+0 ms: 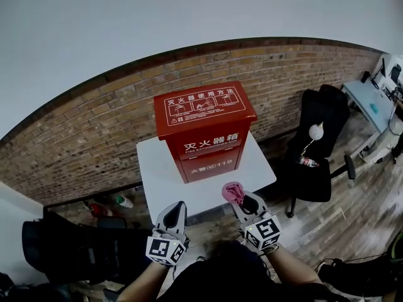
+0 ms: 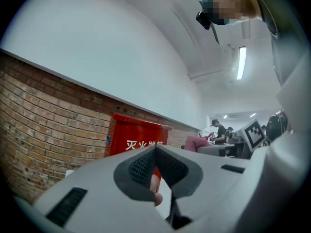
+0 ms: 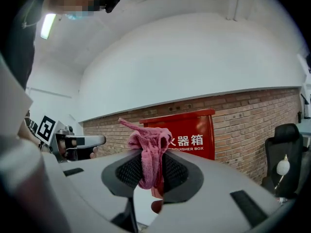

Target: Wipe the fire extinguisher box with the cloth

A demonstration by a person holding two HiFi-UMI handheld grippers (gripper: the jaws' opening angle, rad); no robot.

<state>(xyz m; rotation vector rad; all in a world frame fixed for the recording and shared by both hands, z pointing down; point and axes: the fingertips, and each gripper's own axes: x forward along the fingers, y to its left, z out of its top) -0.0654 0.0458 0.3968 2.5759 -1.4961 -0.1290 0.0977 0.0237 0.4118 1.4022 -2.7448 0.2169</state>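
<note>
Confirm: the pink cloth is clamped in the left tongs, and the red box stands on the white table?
Wrong side: the right gripper view shows the pink cloth clamped in the right tongs. The red box does stand on the white table.

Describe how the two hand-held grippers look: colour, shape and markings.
Both the left hand-held gripper and the right hand-held gripper have light grey plastic bodies tapering to the tips. Each carries a white cube with black square markers at the rear. The pads inside are dark and finely ribbed.
</note>
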